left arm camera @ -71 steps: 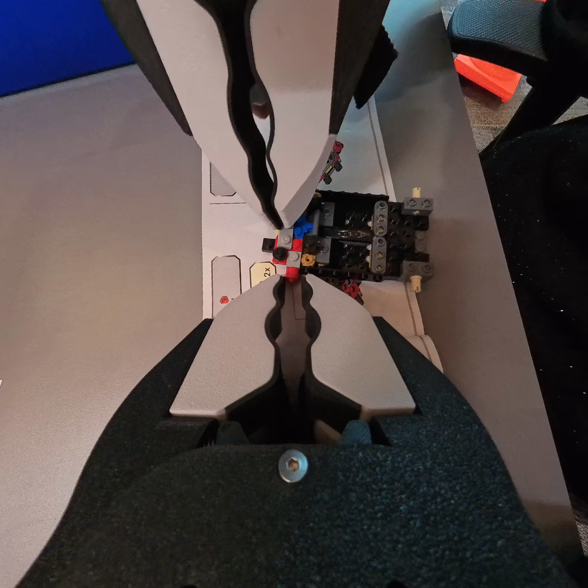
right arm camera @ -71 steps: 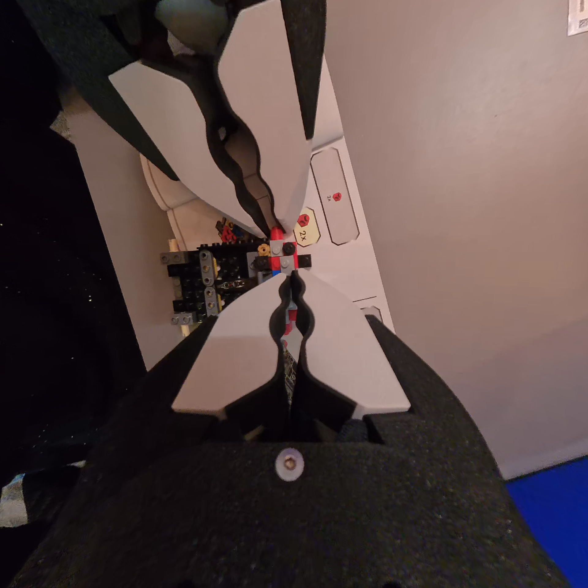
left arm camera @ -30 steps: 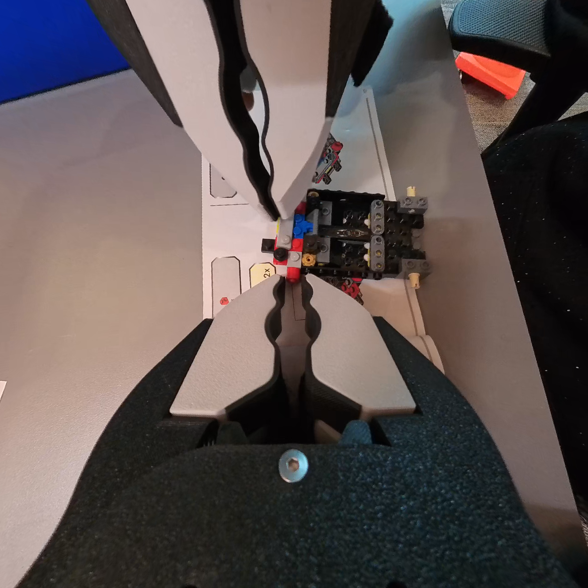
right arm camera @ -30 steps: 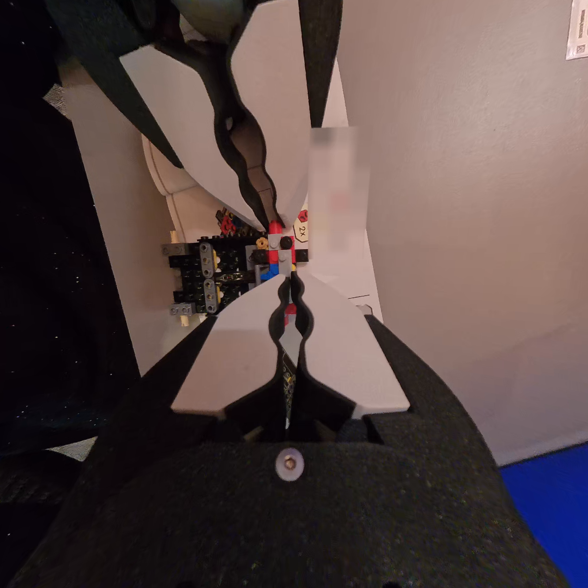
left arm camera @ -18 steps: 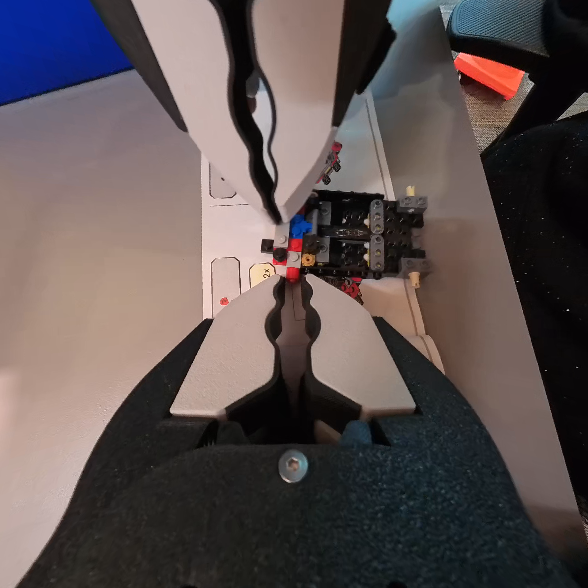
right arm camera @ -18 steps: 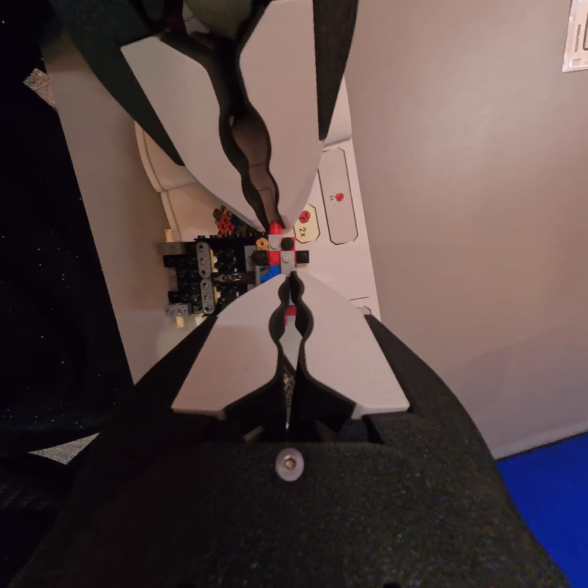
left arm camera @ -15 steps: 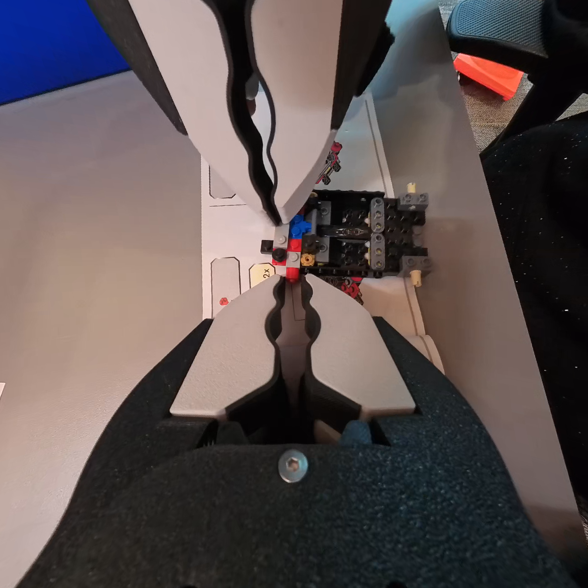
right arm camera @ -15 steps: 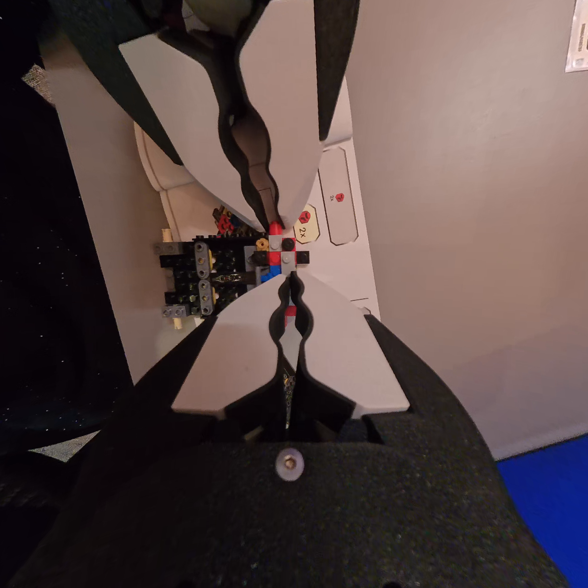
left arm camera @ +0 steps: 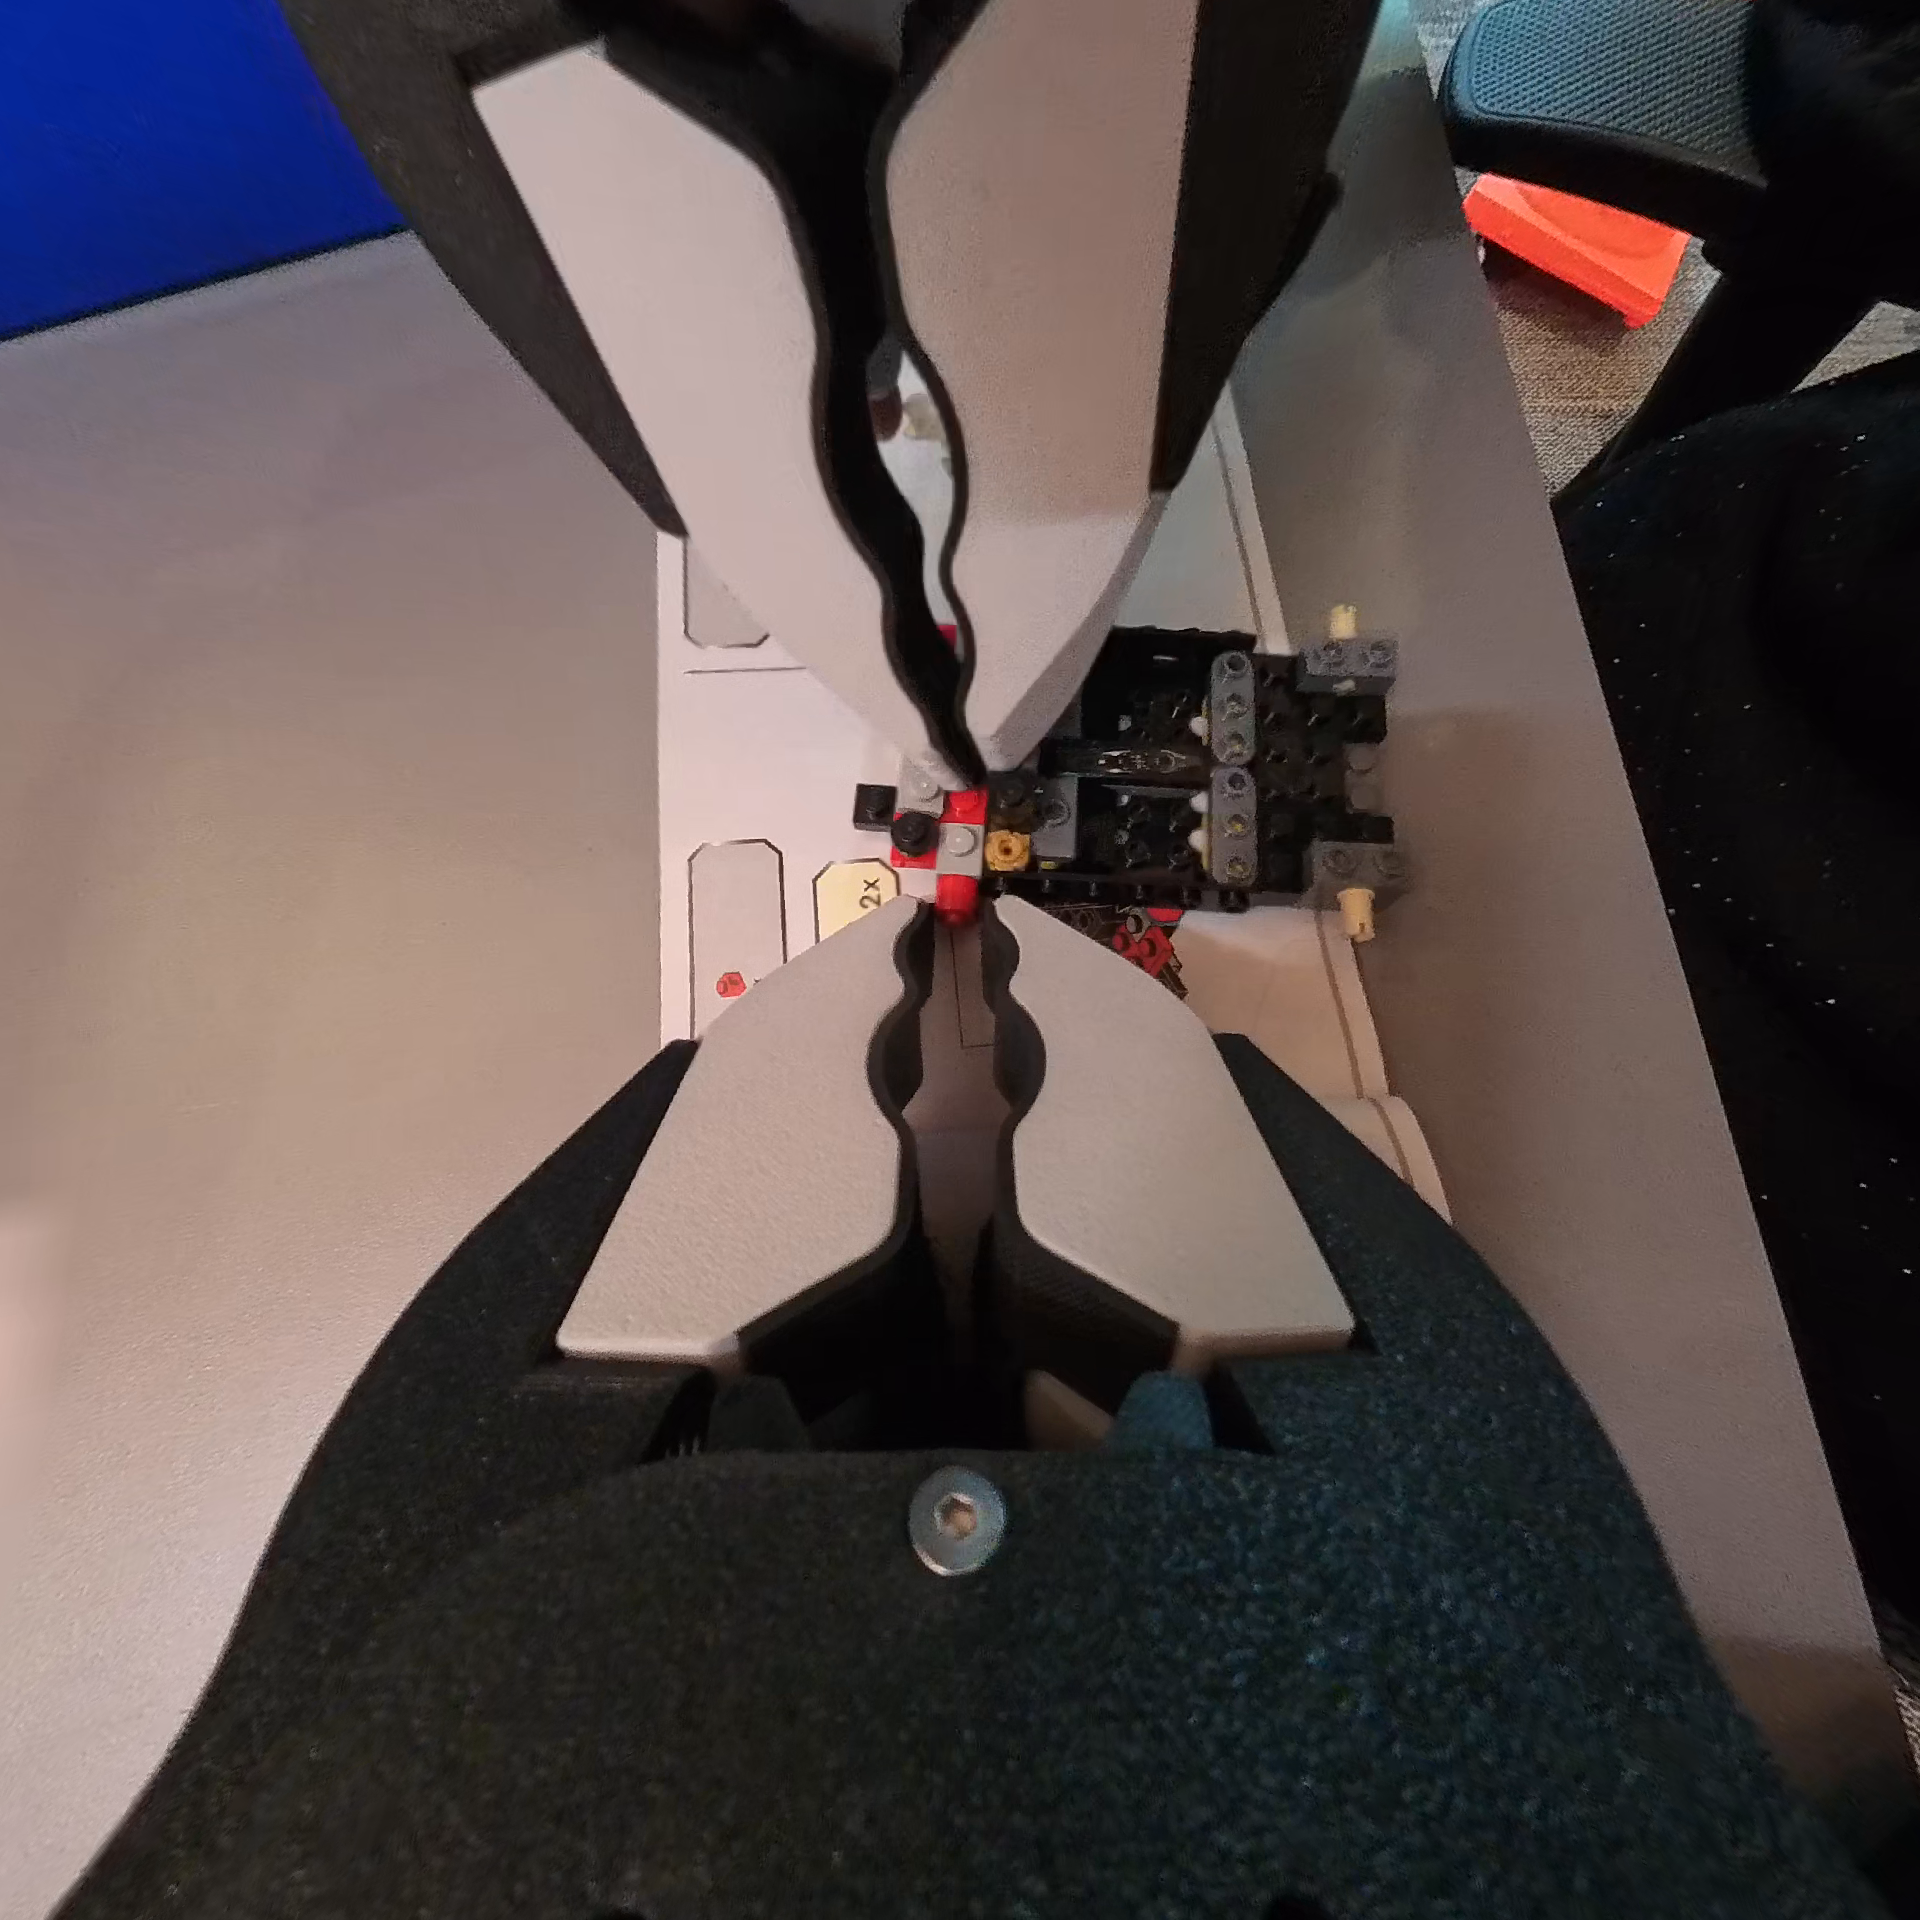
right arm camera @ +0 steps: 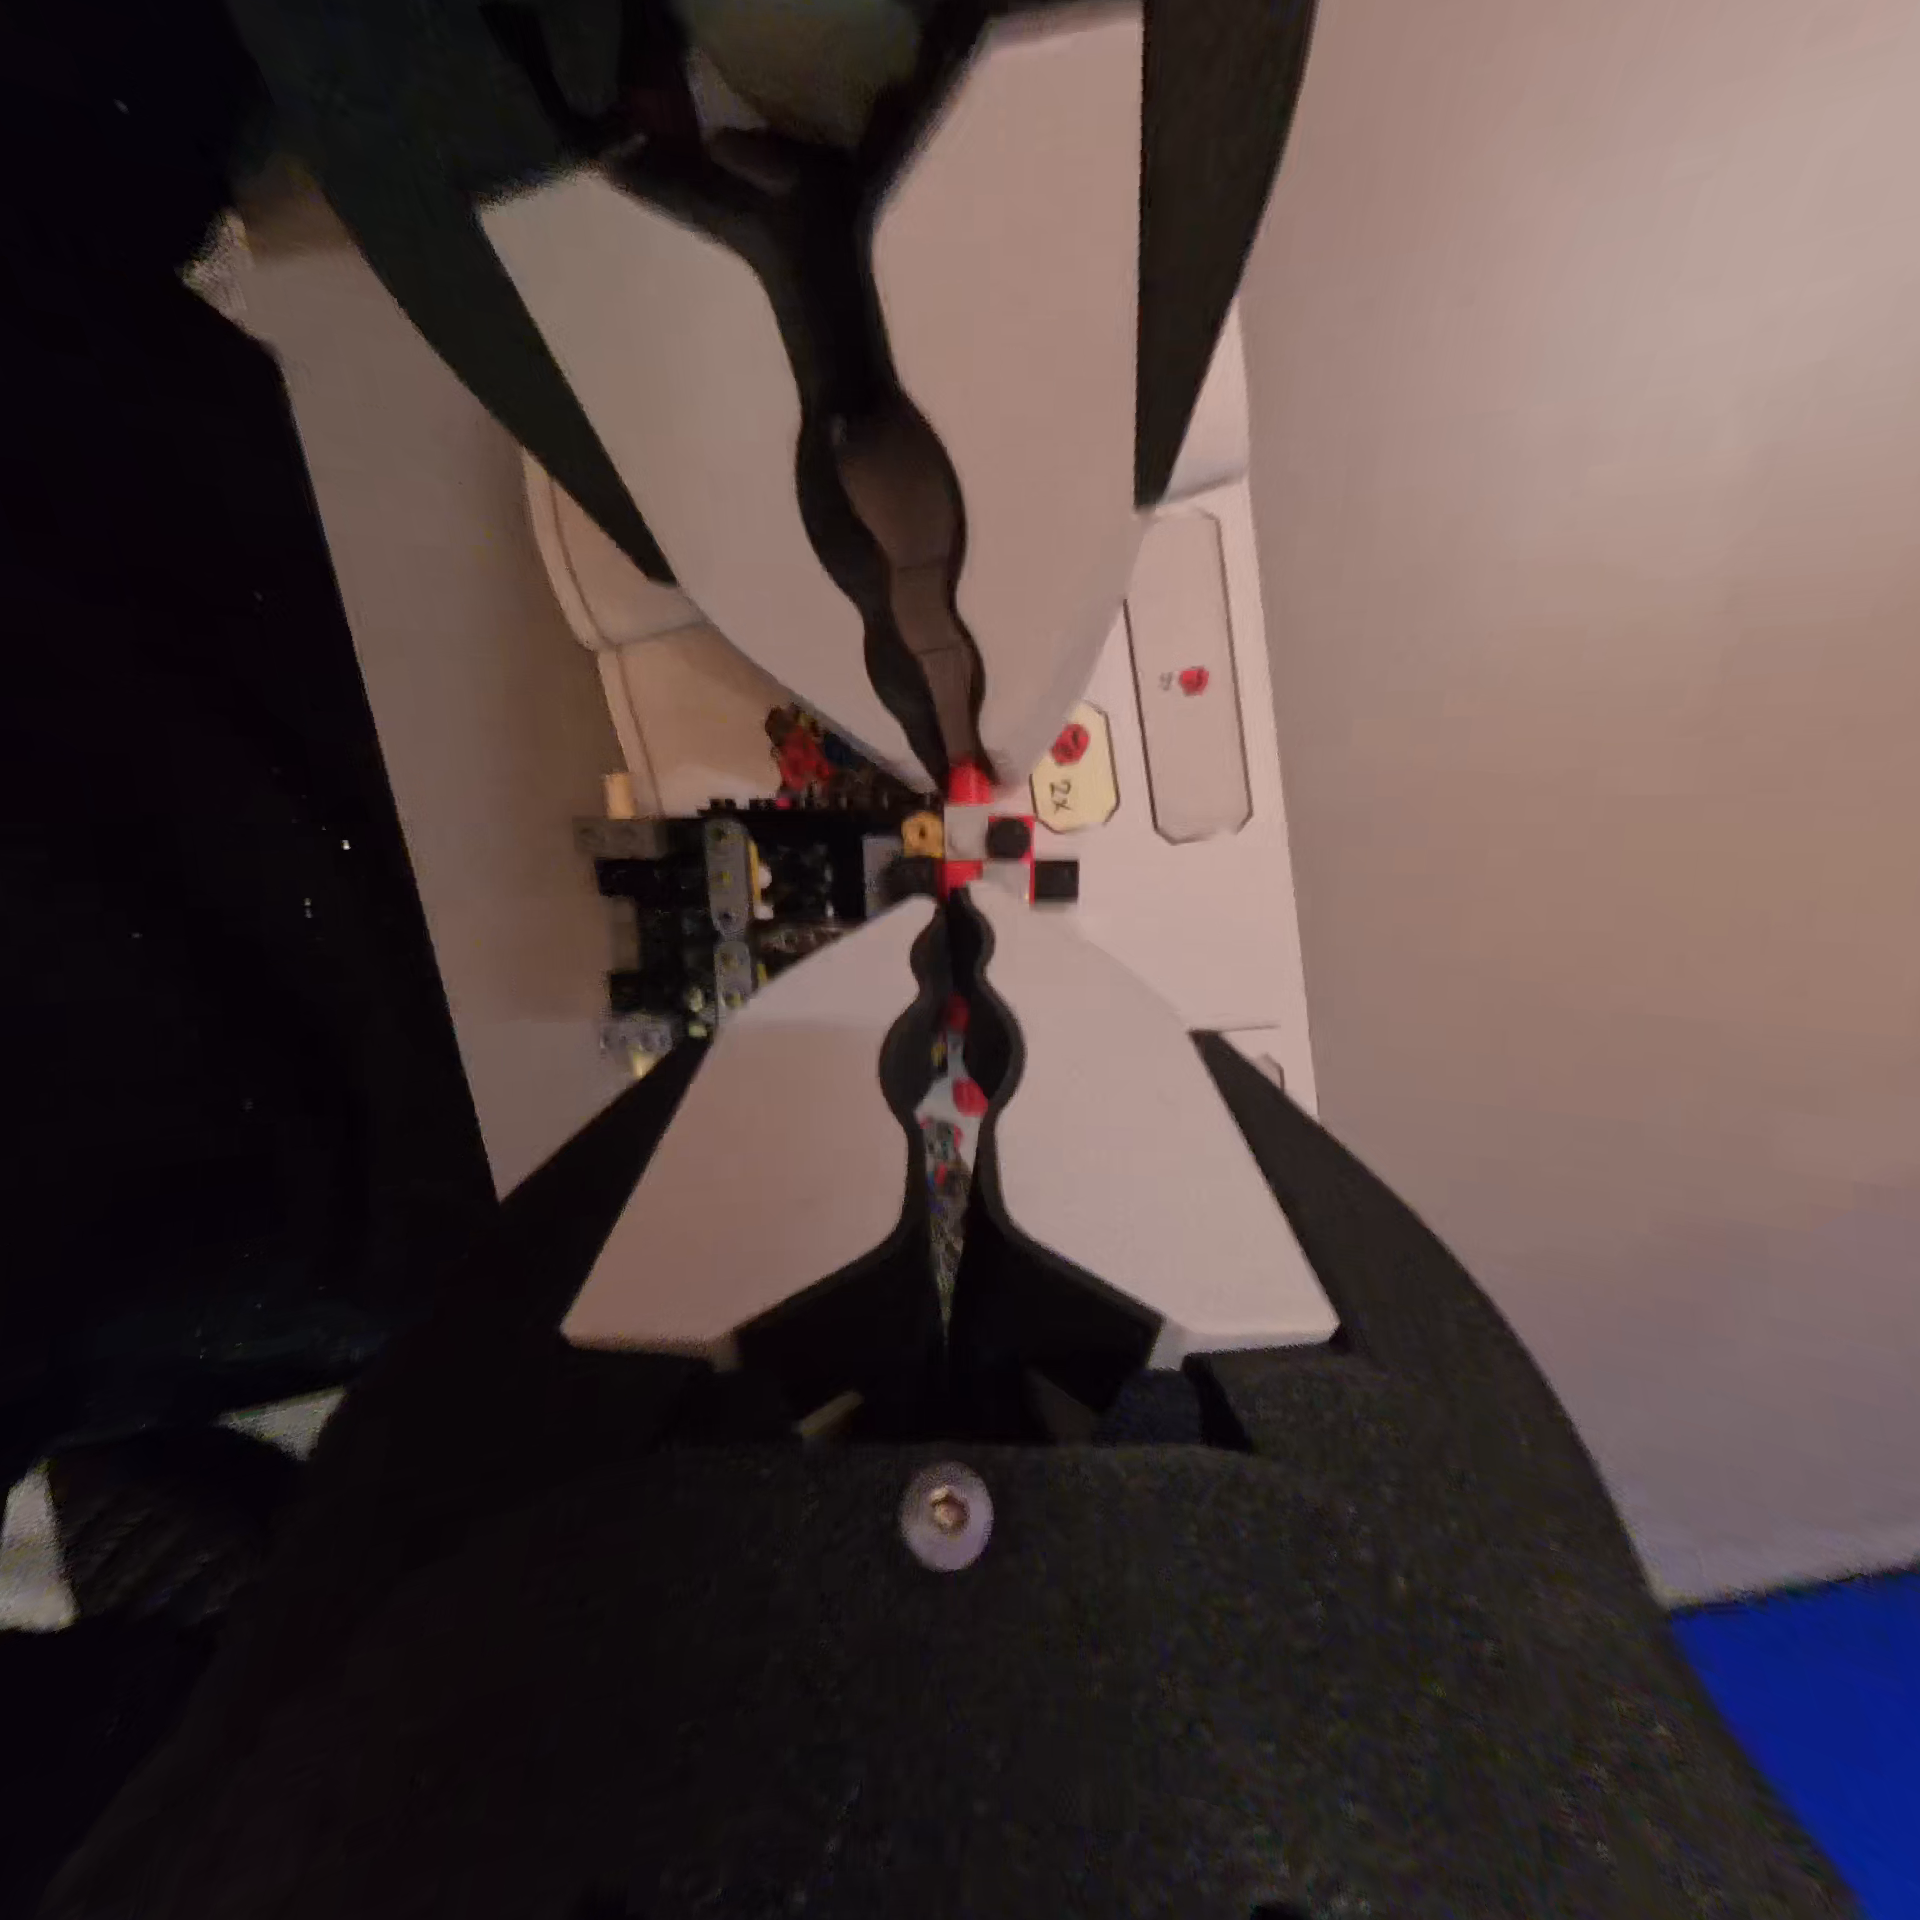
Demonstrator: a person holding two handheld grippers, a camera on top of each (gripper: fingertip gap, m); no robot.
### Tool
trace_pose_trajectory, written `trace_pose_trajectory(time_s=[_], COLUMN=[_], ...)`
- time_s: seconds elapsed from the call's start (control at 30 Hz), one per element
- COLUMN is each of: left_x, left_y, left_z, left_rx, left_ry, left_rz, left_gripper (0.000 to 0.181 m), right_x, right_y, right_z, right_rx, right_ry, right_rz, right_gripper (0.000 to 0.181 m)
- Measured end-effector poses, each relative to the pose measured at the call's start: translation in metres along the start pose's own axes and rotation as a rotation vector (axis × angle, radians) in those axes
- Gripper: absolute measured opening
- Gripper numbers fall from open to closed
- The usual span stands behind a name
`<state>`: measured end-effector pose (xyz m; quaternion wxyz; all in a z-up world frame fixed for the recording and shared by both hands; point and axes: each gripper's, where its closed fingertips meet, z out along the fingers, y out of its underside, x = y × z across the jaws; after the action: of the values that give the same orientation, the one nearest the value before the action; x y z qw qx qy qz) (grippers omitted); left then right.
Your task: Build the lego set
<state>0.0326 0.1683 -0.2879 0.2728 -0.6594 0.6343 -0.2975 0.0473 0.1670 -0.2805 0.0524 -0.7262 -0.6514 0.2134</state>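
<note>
The lego model (left arm camera: 1174,790) is a black chassis with grey beams and a red, grey and black front section (left arm camera: 951,831). It lies on an instruction sheet (left arm camera: 748,769). My left gripper (left arm camera: 956,914) is shut on the red nose piece (left arm camera: 956,896) at the model's front. My right gripper (left arm camera: 964,774) comes in from the opposite side, shut, with its tips pressed on the front section. In the right wrist view the right gripper (right arm camera: 951,904) touches the model (right arm camera: 727,894) from below, and the left gripper (right arm camera: 966,774) holds the red nose piece (right arm camera: 966,781).
The grey table (left arm camera: 312,727) stretches to the left, and its edge runs just right of the model. Beyond the edge are a dark chair (left arm camera: 1621,94), an orange object (left arm camera: 1569,249) on the floor and dark clothing. Blue floor shows at the far corner. My left and right fingertips are right by each other.
The right gripper's tips have shifted across the front section towards the chassis and now cover the blue piece. The left gripper still holds the red nose. The model has barely moved.
</note>
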Motion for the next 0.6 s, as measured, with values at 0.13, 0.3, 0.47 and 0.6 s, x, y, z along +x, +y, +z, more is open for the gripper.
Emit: trace_pose_trajectory(time_s=[0.13, 0.3, 0.47, 0.6], left_x=[-0.004, -0.003, -0.003, -0.003], left_y=[-0.001, -0.001, -0.001, -0.001], left_z=[0.001, 0.001, 0.001, 0.001], left_rx=[0.007, 0.007, 0.009, 0.009], left_ry=[-0.024, -0.022, -0.021, -0.022], left_rz=[-0.018, -0.009, -0.010, -0.010], left_gripper=[0.008, 0.008, 0.008, 0.008], right_x=[0.005, 0.001, 0.015, 0.018], right_y=[0.002, -0.004, 0.000, 0.008], right_z=[-0.002, -0.009, -0.016, -0.015], right_rx=[-0.025, 0.072, 0.098, 0.067], right_ry=[0.043, -0.047, 0.026, -0.047], right_rz=[-0.015, 0.057, 0.046, 0.072], right_gripper=[0.000, 0.000, 0.000, 0.029])
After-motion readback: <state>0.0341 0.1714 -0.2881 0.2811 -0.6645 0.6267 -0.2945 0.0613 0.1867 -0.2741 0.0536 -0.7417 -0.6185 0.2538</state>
